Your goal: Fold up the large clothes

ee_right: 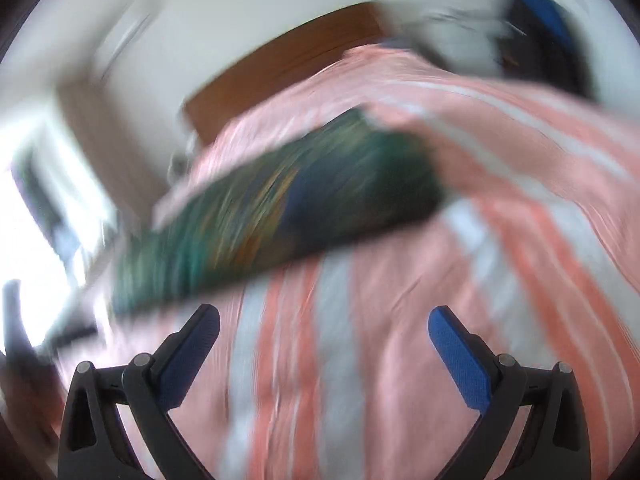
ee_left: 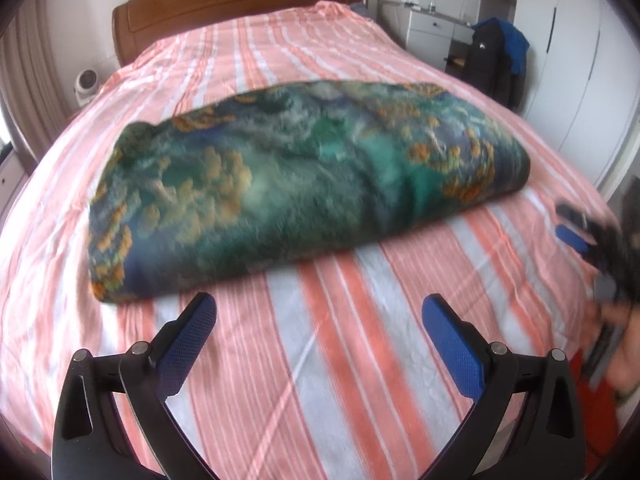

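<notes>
A green, blue and orange patterned garment point(ee_left: 296, 184) lies folded into a thick rectangle on the pink-and-white striped bed point(ee_left: 360, 360). My left gripper point(ee_left: 320, 312) is open and empty, just in front of the garment's near edge, above the sheet. My right gripper point(ee_right: 324, 320) is open and empty too; its view is heavily blurred, with the folded garment point(ee_right: 288, 208) ahead and to the left. The right gripper also shows in the left wrist view point(ee_left: 580, 232), at the bed's right edge, clear of the garment.
A wooden headboard point(ee_left: 240, 4) stands at the far end of the bed. A small white device point(ee_left: 86, 84) sits at the far left. A white cabinet point(ee_left: 436, 32) and a chair draped with dark and blue clothes point(ee_left: 500, 60) stand at the far right.
</notes>
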{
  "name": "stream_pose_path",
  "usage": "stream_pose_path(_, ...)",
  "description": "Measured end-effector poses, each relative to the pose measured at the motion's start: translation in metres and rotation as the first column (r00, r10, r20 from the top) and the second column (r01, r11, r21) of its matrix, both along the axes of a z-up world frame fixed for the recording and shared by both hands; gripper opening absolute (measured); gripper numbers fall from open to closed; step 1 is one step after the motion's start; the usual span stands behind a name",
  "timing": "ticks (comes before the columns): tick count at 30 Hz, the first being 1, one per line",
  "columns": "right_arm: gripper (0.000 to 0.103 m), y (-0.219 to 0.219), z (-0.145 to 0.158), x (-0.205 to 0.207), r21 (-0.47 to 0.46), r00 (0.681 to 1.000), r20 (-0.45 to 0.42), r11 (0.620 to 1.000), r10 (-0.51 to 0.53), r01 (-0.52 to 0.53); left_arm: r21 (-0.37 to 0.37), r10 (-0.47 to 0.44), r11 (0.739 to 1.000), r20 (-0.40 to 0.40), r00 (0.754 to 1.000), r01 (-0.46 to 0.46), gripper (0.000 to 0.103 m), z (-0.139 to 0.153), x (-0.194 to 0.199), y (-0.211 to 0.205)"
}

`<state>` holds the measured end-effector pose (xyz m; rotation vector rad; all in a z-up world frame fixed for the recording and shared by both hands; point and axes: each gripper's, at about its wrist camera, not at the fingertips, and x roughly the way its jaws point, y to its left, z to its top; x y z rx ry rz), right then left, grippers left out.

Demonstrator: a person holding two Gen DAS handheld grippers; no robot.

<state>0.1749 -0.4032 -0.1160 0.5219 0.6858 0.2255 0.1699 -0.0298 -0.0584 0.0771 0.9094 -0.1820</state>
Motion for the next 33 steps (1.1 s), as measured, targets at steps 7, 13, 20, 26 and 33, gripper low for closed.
stream_pose_path(7,0.100,-0.046,-0.034,0.103,0.358,0.989,-0.123,0.926,-0.082,0.121,0.030,-0.057,0.998,0.043,0.997,0.056,0.102,0.032,0.034,-0.015)
stream_pose_path(13,0.045,-0.030,-0.014,0.099,0.233,0.987,-0.058,0.959,-0.152,0.161,-0.028,-0.166,0.985,0.082,0.983,0.169,0.102,0.085,0.084,-0.054)
stream_pose_path(20,0.037,0.031,0.063,0.049,-0.137,0.975,0.222,0.990,-0.013,0.045,-0.218,-0.404,0.901,-0.106,0.909,0.375,0.102,0.096,0.163,-0.138)
stream_pose_path(26,0.037,0.101,0.094,0.016,-0.443,0.906,0.371,0.896,0.202,-0.018,-0.221,-0.483,0.869,-0.190,0.855,0.442,0.102,0.097,0.182,-0.174)
stream_pose_path(33,0.036,0.174,0.093,-0.013,-0.674,0.817,0.399,0.737,0.416,-0.046,0.092,-0.437,0.883,-0.196,0.878,0.461,0.101,0.085,0.158,-0.185)
